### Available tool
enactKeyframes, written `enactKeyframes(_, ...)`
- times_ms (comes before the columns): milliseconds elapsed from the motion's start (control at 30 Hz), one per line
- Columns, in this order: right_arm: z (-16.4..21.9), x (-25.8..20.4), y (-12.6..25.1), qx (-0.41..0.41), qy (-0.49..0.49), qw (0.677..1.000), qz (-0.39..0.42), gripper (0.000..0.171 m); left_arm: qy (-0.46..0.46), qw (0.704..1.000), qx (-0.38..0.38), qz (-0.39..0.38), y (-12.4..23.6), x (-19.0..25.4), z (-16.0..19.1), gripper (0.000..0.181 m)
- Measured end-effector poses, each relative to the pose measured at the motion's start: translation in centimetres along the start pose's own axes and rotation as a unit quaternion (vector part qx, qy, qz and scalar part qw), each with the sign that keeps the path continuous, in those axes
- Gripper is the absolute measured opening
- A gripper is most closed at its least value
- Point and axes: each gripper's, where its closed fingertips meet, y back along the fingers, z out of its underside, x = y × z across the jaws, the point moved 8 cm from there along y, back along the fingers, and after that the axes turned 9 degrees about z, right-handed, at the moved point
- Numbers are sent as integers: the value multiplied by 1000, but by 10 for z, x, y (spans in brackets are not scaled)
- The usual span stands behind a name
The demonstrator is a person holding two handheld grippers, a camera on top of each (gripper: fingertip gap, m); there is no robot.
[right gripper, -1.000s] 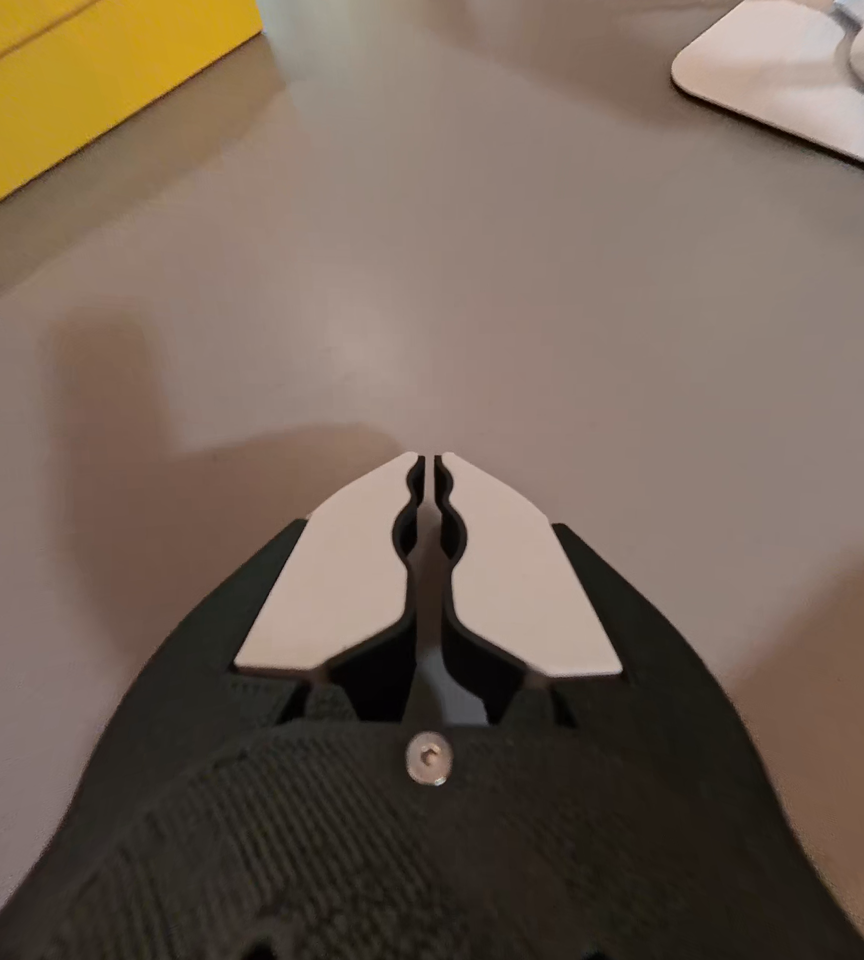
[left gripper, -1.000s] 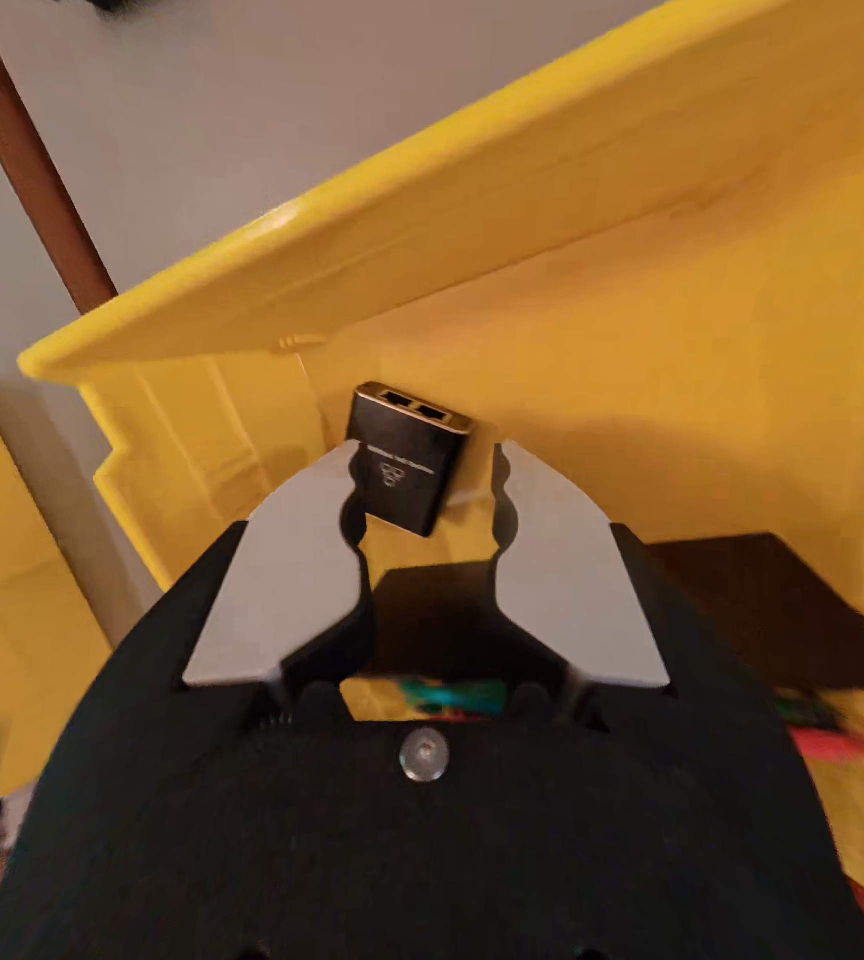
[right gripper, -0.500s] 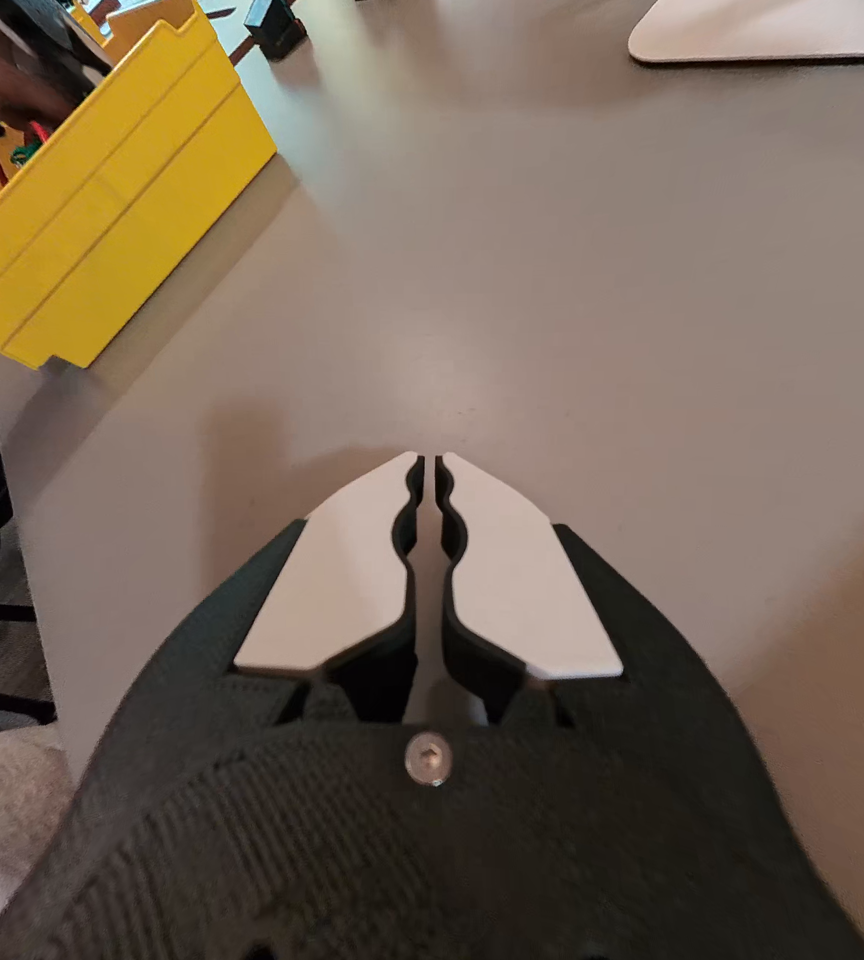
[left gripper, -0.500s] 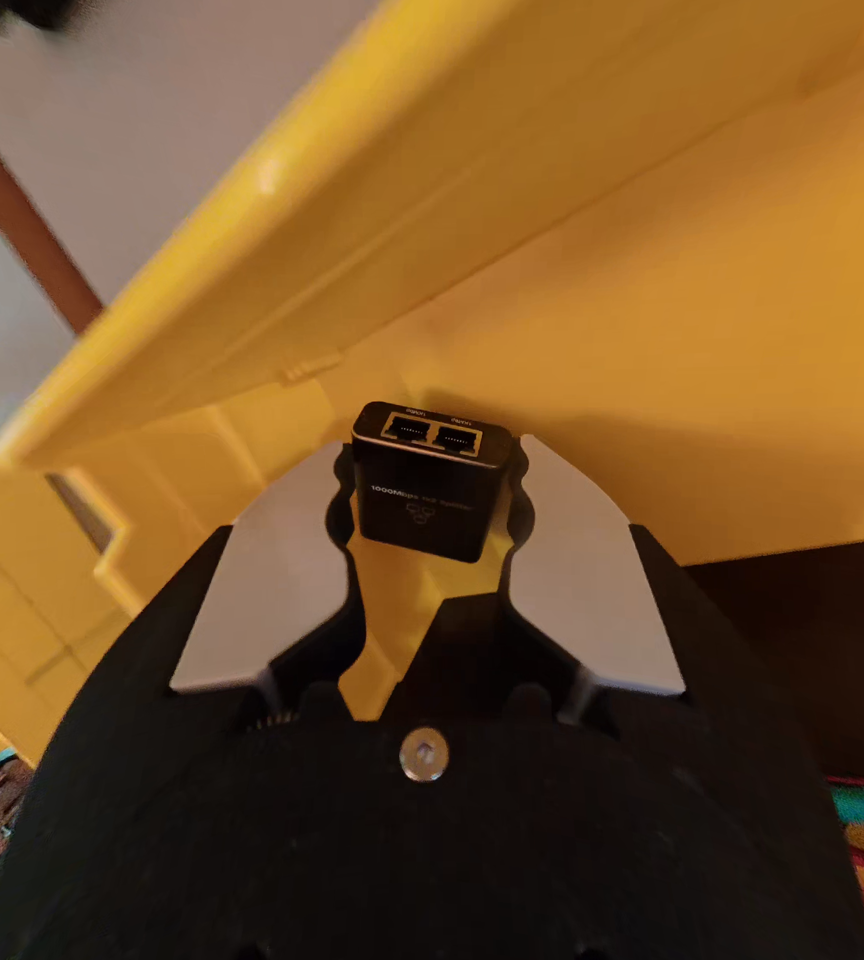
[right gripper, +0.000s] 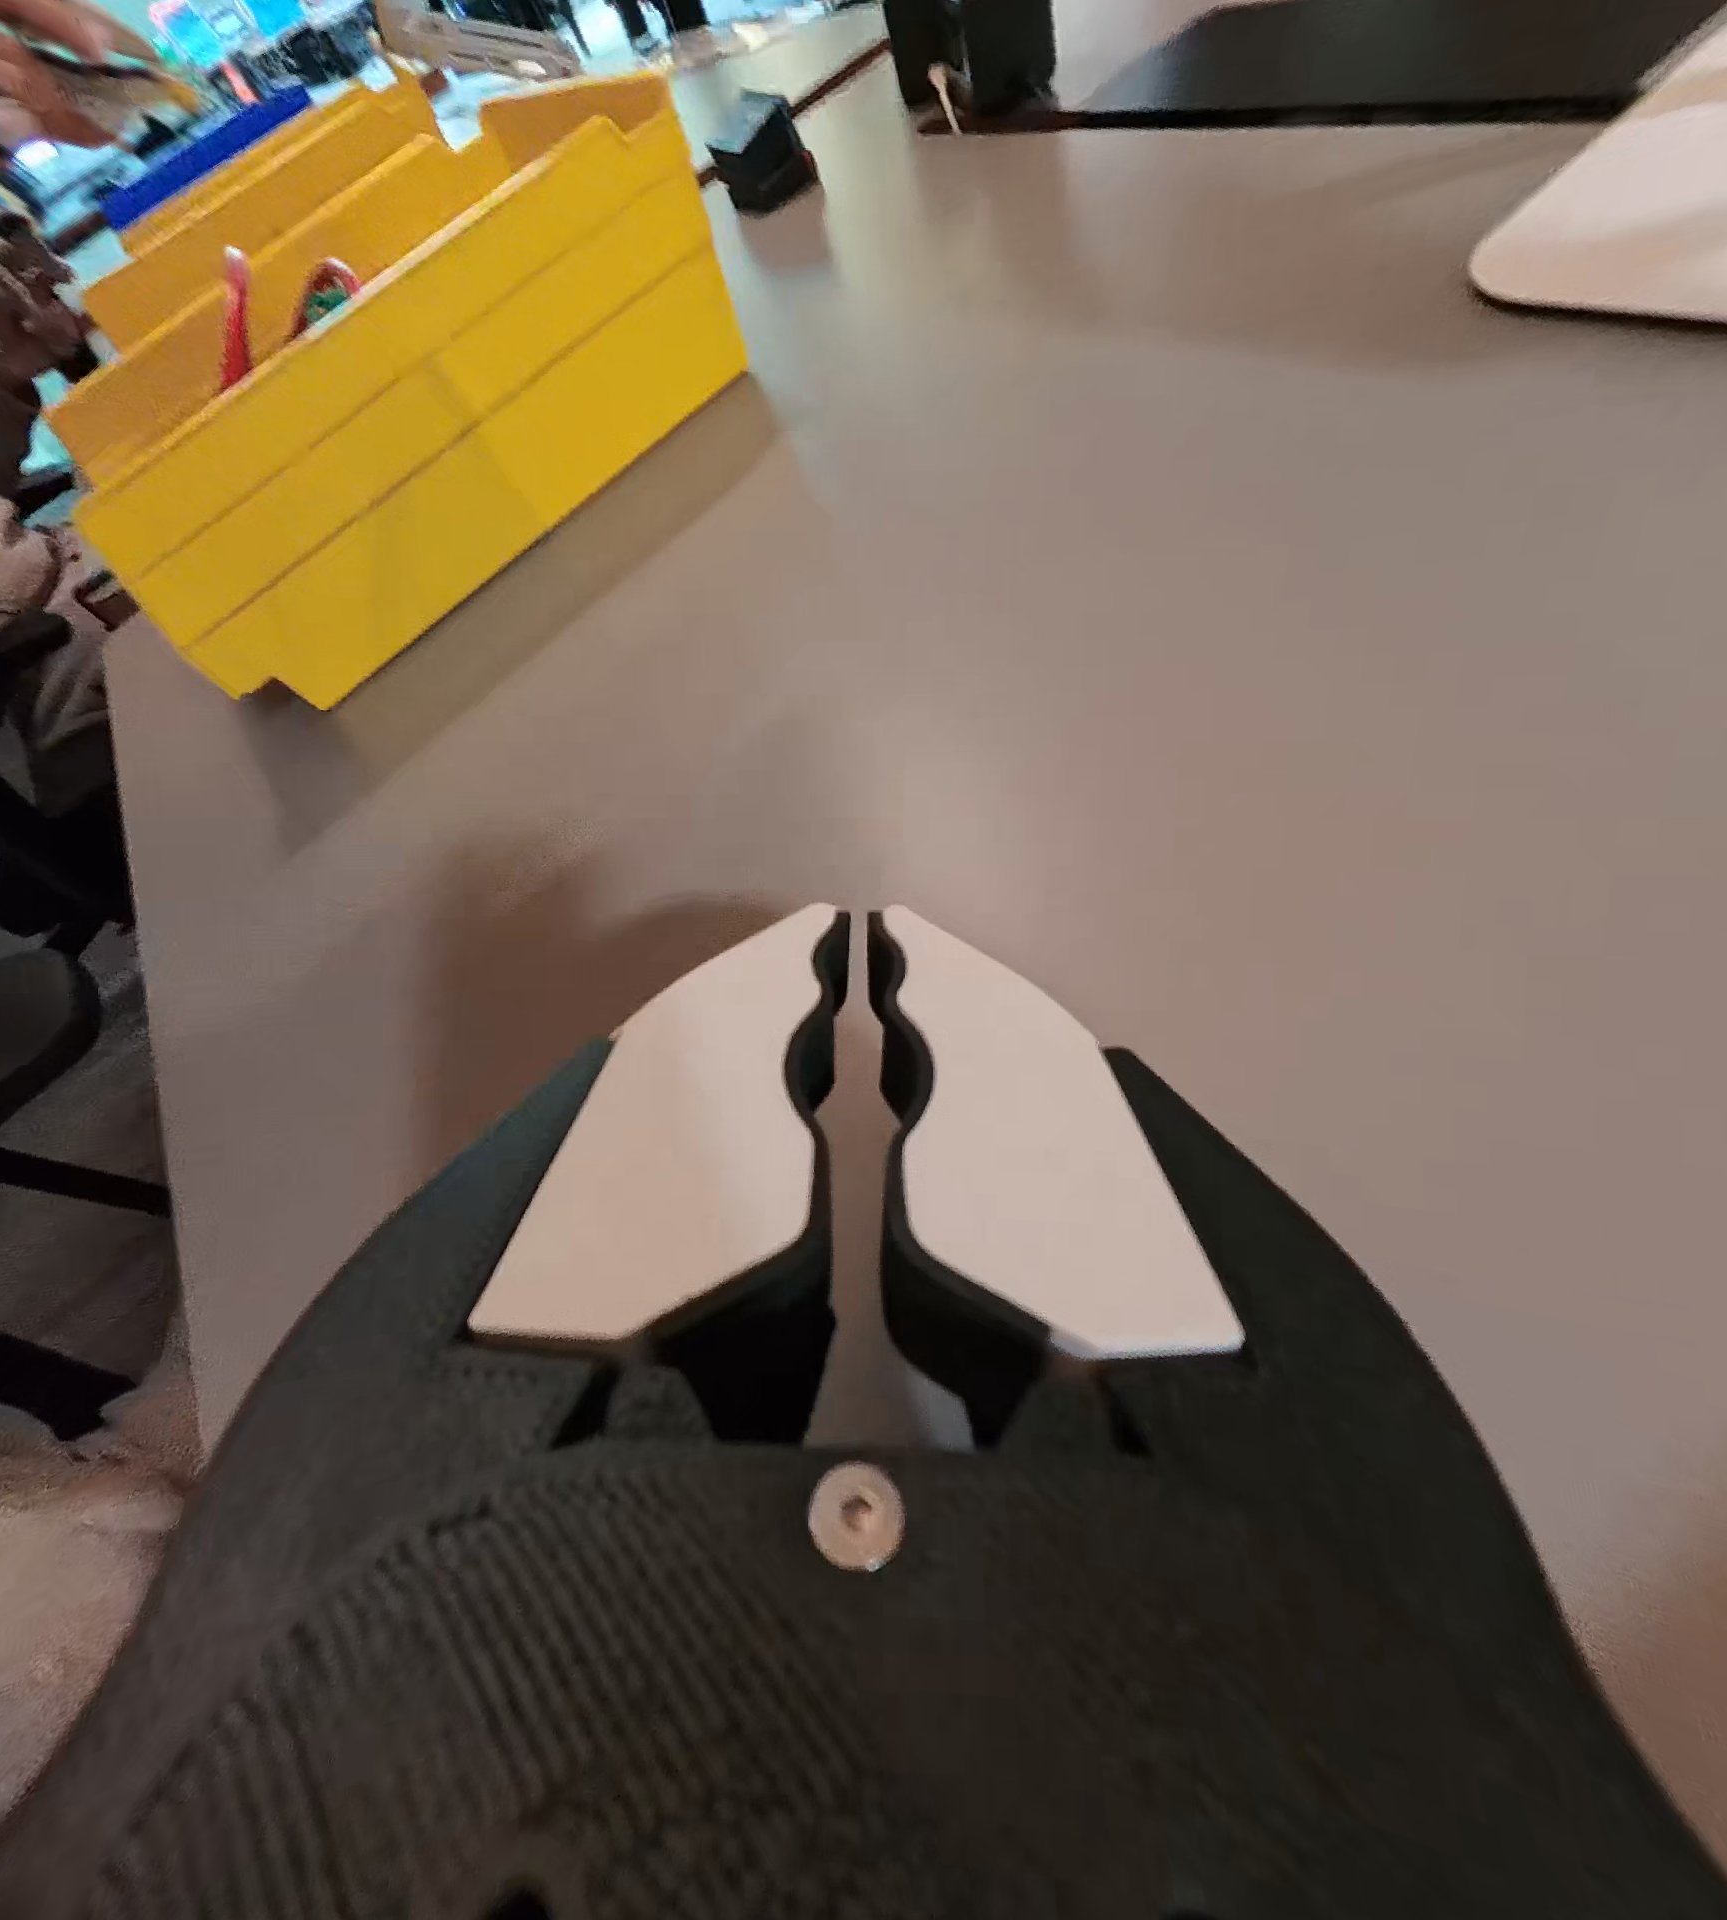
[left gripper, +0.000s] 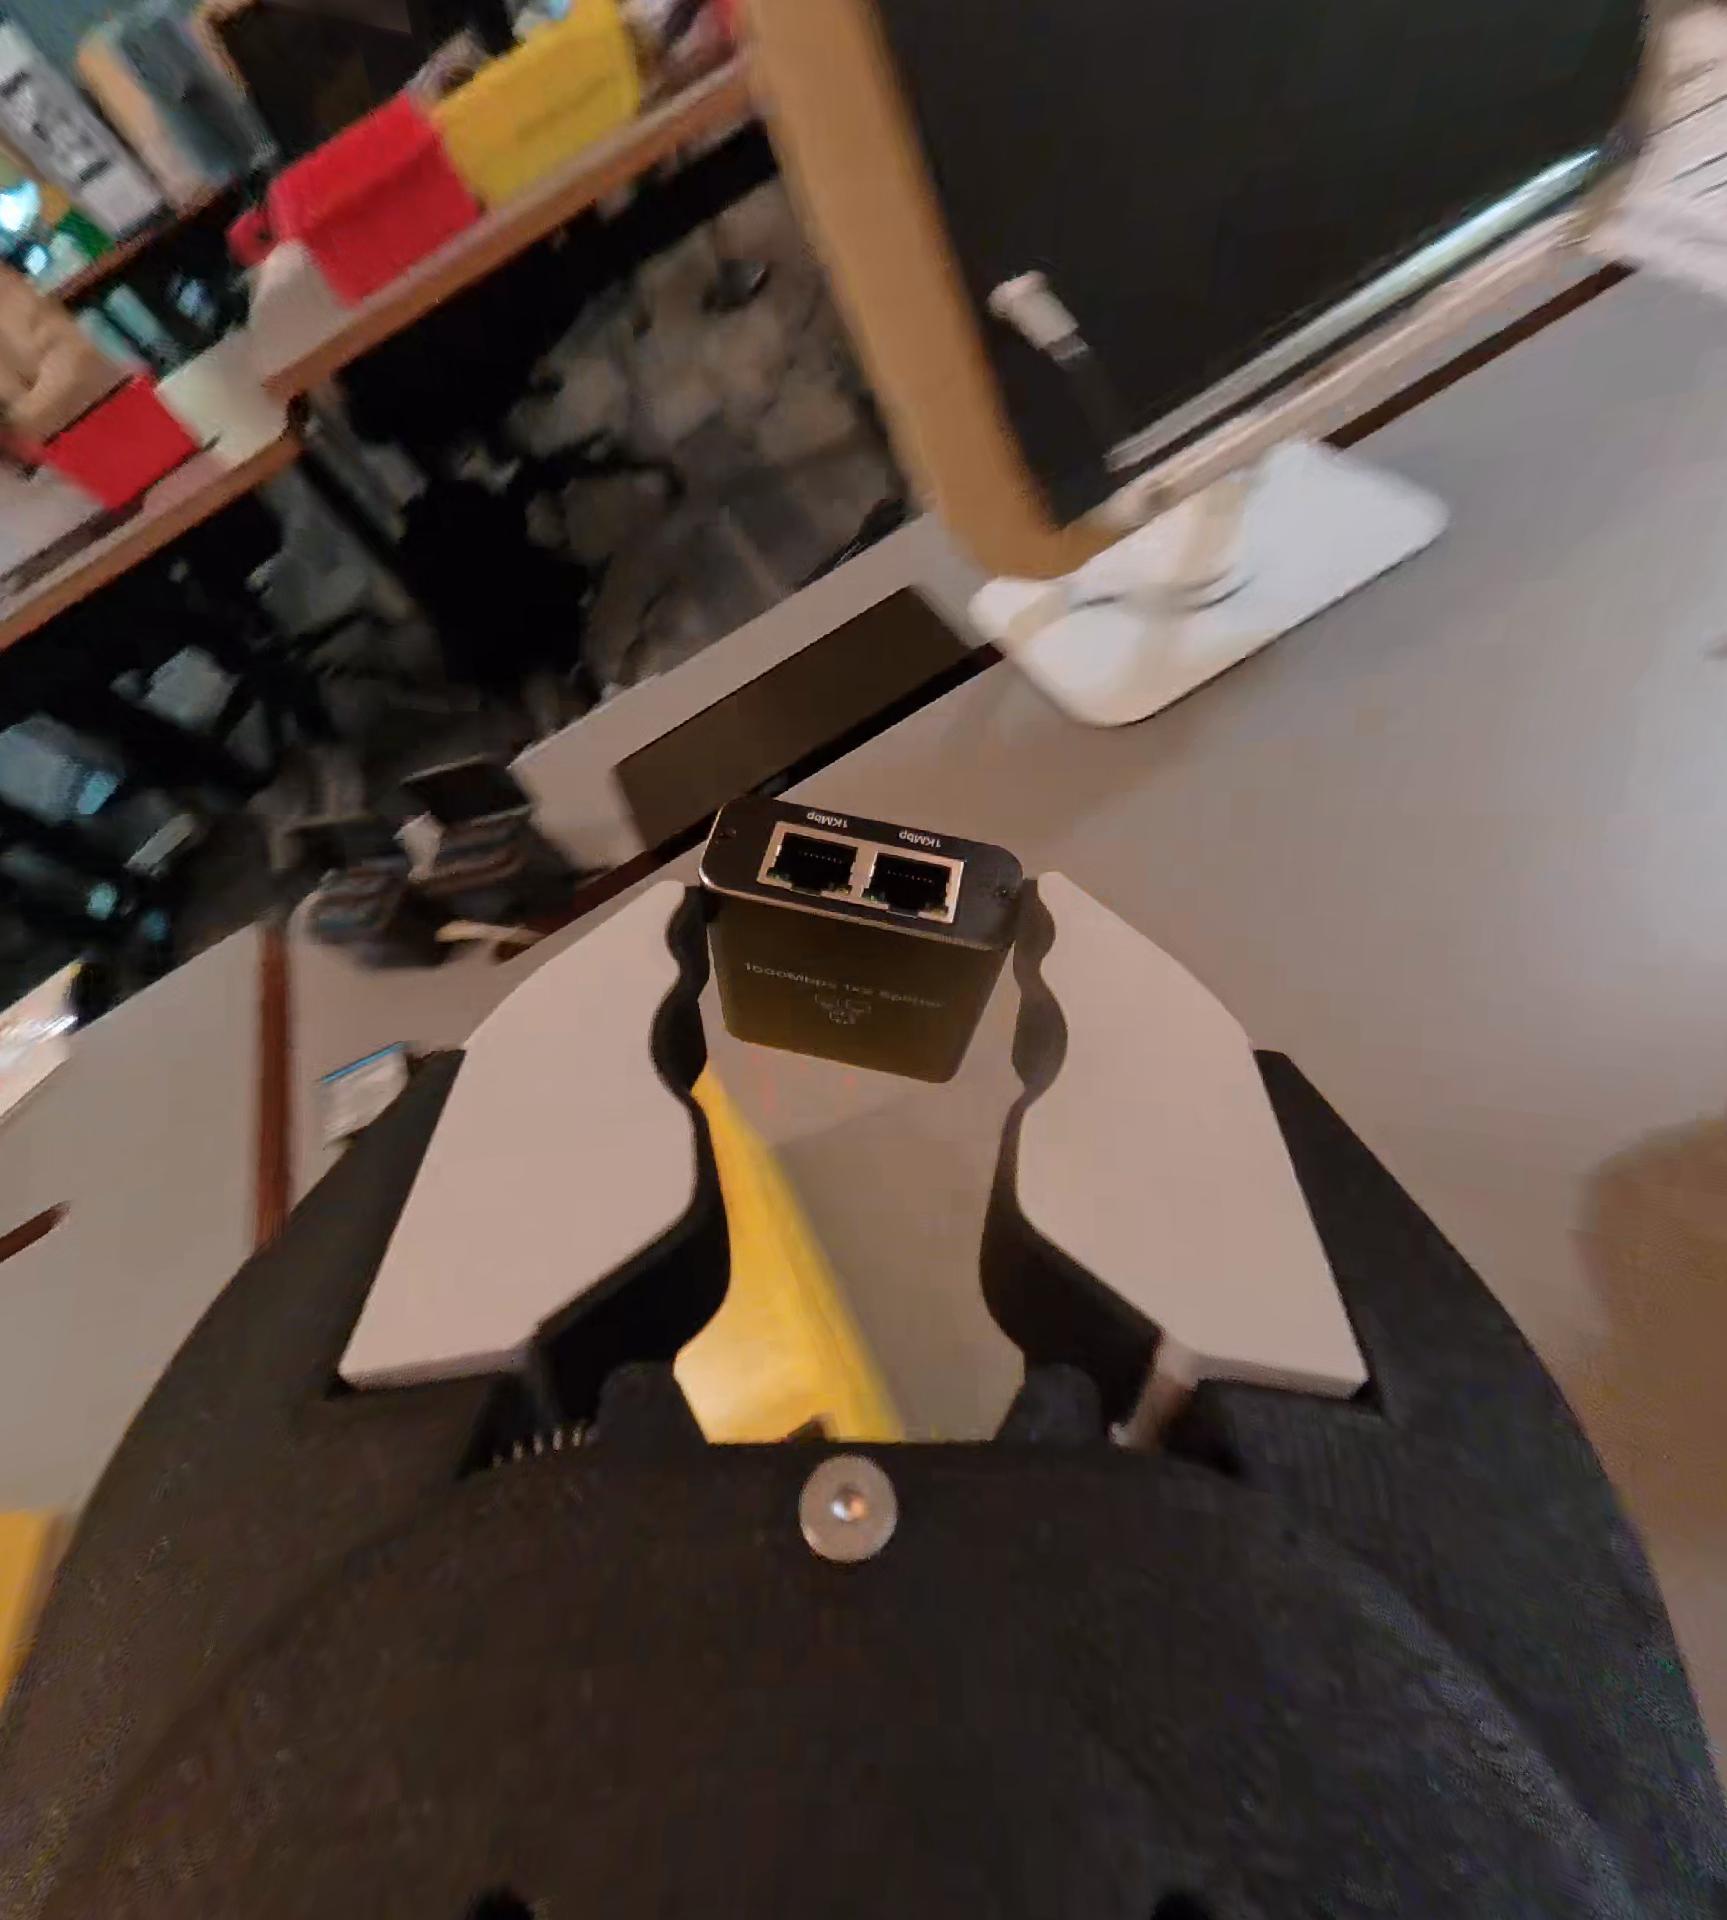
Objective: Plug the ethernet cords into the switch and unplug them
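Okay, left wrist view first: left gripper clamps the switch, a small black rectangular box, matte casing, pinched at its two sides between the pale flat fingers with wavy black inner edges. The switch sits at frame centre, lifted clear of the grey table; its end face points up and away with two metal-rimmed ports side by side, both with nothing in them. White print on its top face. Below it, through the gap between the fingers, a strip of yellow bin, smooth plastic. Upper right: a white flat monitor base with rounded corners, blurred, and a dark screen above it. Upper left: blurred shelving with red and yellow boxes.

Right wrist view: right gripper holds nothing, the fingers nearly together, only a thin slit between the tips. It hangs low over the smooth matte grey table, centre of the frame. Upper left: yellow bin, glossy moulded plastic with stepped walls, near the table's left edge; red and green cords poke above its rim. Top centre: a small black block on the table. Upper right corner: white rounded monitor base. The gripper bodies are black, ribbed 3D-print texture.
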Motion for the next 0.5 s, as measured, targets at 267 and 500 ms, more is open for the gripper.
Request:
enactKeyframes(267, -17, 4, 22, 107, -29, 994, -16, 10, -88, 993, 53, 53, -65, 170, 53, 60)
enactKeyframes(500, -7, -14, 14, 89, -16, 995, -31, 32, -261, 965, 20, 14, -89, 244, 81, 59)
